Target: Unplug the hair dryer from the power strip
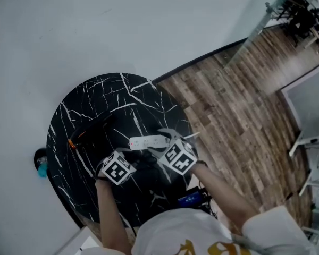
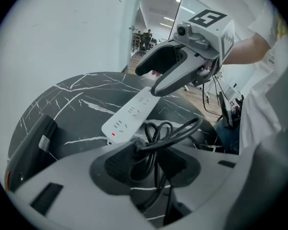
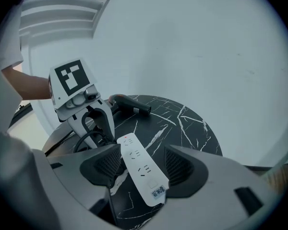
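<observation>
White power strip [image 1: 149, 141], sockets bare; the black cord [image 2: 170, 128] lies loose beside it.
My left gripper [image 2: 146, 163] has its jaws spread around the cord loops at the strip's 7 o'clock. My right gripper [image 3: 141, 166] stands with jaws spread astride the strip. The hair dryer [image 3: 129, 104] rests at 9 o'clock on the surface [image 1: 122, 94]. I reckon a loop could snag a jaw and drag the dryer.

White power strip [image 3: 140, 166], long, sockets up and bare, red light at one end, over black marble tabletop [image 1: 122, 94]. Black hair dryer [image 3: 127, 103] lies on its side nearby. Black cord [image 2: 173, 135] loops beside strip's lit end.
</observation>
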Motion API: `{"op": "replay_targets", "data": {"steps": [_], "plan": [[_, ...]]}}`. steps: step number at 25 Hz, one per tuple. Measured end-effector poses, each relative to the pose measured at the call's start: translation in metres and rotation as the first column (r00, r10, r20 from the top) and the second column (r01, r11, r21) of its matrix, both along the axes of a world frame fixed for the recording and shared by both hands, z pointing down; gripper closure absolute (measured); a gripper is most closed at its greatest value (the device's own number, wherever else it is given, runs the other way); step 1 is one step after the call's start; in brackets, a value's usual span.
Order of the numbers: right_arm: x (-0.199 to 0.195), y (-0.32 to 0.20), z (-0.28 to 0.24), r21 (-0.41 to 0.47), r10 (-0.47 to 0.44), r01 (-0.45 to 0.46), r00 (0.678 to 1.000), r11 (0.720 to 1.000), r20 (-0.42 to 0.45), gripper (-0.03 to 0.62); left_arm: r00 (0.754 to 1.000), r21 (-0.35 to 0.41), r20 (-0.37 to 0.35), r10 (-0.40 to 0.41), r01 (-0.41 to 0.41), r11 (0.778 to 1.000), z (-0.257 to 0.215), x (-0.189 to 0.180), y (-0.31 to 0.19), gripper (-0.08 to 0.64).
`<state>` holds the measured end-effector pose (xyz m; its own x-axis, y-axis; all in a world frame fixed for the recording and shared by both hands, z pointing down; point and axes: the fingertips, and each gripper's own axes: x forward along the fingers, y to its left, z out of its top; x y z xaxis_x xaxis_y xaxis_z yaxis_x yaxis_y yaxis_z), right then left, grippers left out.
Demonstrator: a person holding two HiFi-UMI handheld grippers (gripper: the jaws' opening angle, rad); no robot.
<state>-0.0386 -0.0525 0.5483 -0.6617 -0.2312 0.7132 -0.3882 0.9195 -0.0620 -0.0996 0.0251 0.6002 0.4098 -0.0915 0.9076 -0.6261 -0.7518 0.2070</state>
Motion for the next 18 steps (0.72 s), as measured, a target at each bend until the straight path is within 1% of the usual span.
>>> {"op": "replay_targets", "data": {"steps": [4, 8, 10, 11, 12, 13, 14, 16, 18], "plan": [[0.006, 0.0, -0.009, 0.006, 0.028, -0.029, 0.999, 1.0, 0.022, 0.324, 1.0, 0.026, 0.009, -0.027, 0.027, 0.999, -0.006, -0.006, -0.002, 0.385], [0.013, 0.001, -0.017, 0.001, 0.083, -0.083, 0.995, 0.997, 0.057, 0.324, 0.996, 0.051, 0.022, -0.083, 0.082, 0.995, -0.014, -0.021, 0.002, 0.385], [0.016, 0.001, -0.026, -0.005, 0.129, -0.129, 0.987, 0.992, 0.097, 0.324, 0.992, 0.096, 0.011, -0.128, 0.126, 0.987, -0.027, -0.029, 0.004, 0.385], [0.019, 0.0, -0.031, -0.005, 0.154, -0.154, 0.981, 0.988, 0.116, 0.324, 0.988, 0.137, 0.0, -0.154, 0.153, 0.979, -0.038, -0.032, 0.002, 0.385], [0.023, -0.002, -0.035, 0.003, 0.177, -0.179, 0.975, 0.984, 0.131, 0.324, 0.983, 0.188, -0.016, -0.182, 0.182, 0.965, -0.051, -0.035, -0.002, 0.385], [0.027, -0.004, -0.04, 0.018, 0.197, -0.201, 0.97, 0.979, 0.143, 0.324, 0.977, 0.242, -0.038, -0.211, 0.214, 0.946, -0.065, -0.036, -0.007, 0.385], [0.029, -0.005, -0.046, 0.034, 0.213, -0.221, 0.964, 0.975, 0.156, 0.324, 0.969, 0.294, -0.064, -0.24, 0.248, 0.923, -0.08, -0.037, -0.011, 0.385], [0.029, -0.002, -0.065, 0.054, 0.242, -0.258, 0.948, 0.965, 0.207, 0.324, 0.948, 0.381, -0.119, -0.294, 0.317, 0.868, -0.108, -0.038, -0.017, 0.385], [0.028, 0.003, -0.085, 0.078, 0.26, -0.29, 0.928, 0.954, 0.268, 0.324, 0.924, 0.454, -0.169, -0.343, 0.382, 0.805, -0.13, -0.04, -0.02, 0.387]]}}
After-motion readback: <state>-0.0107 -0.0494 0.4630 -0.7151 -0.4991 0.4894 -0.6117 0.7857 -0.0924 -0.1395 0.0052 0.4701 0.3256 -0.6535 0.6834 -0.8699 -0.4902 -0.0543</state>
